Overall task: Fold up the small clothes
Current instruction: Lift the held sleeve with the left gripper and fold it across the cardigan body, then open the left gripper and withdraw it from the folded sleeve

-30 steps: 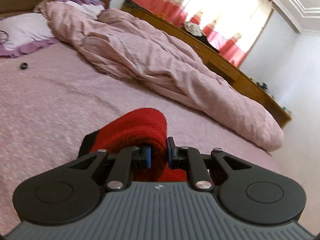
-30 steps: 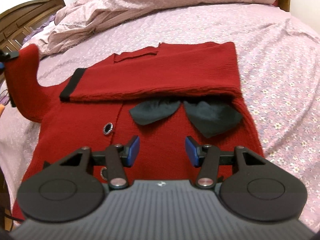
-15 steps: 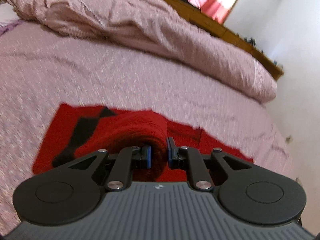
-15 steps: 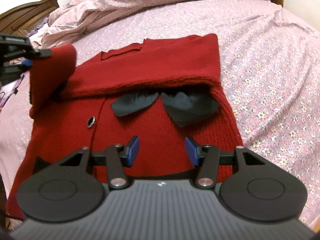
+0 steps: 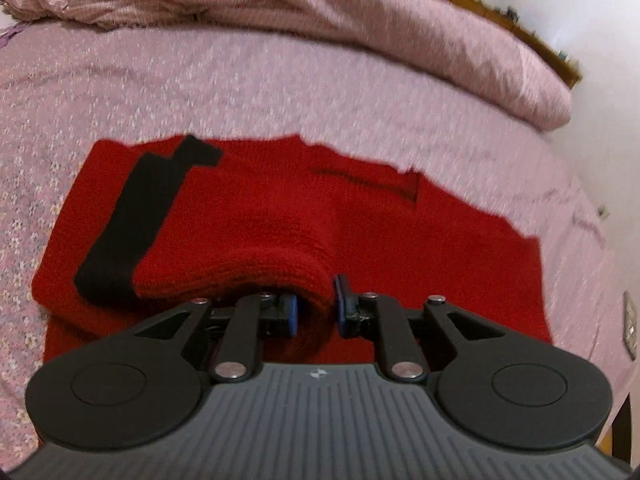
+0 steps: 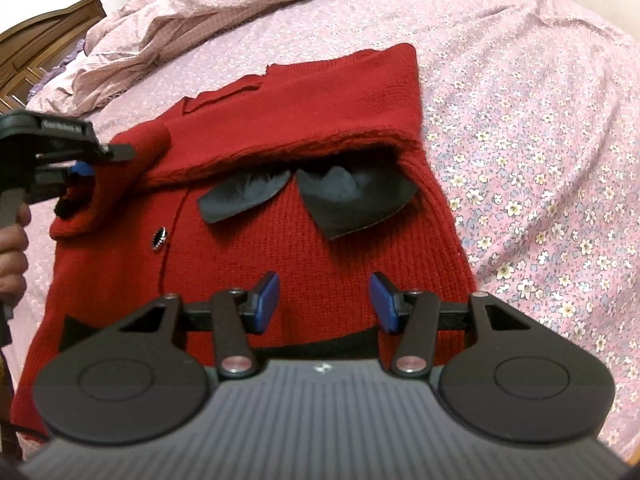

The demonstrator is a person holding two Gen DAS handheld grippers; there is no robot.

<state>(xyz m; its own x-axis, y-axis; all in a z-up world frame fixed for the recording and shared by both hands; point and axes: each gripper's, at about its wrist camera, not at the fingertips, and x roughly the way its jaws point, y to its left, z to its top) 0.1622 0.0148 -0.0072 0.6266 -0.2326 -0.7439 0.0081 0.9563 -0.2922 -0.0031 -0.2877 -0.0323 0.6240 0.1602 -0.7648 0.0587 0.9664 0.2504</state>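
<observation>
A red knit cardigan (image 6: 280,248) with a black collar (image 6: 348,196) lies flat on the bed, its top part folded over. My left gripper (image 5: 314,308) pinches the red sleeve (image 5: 240,256) with the black cuff (image 5: 120,224), laid across the cardigan's body. Its jaws are opening, and the fabric still fills the narrow gap between the pads. In the right wrist view the left gripper (image 6: 80,168) sits at the cardigan's left edge. My right gripper (image 6: 324,300) hovers open over the cardigan's lower front with nothing between its fingers.
The pink flowered bedsheet (image 6: 540,160) spreads to the right. A crumpled pink duvet (image 5: 360,32) lies along the far side. A wooden headboard (image 6: 40,52) stands at the far left. A hand (image 6: 12,248) holds the left gripper's handle.
My left gripper has carried the sleeve down and across onto the cardigan's body, and the sleeve now rests low on it. The right gripper has shifted only slightly.
</observation>
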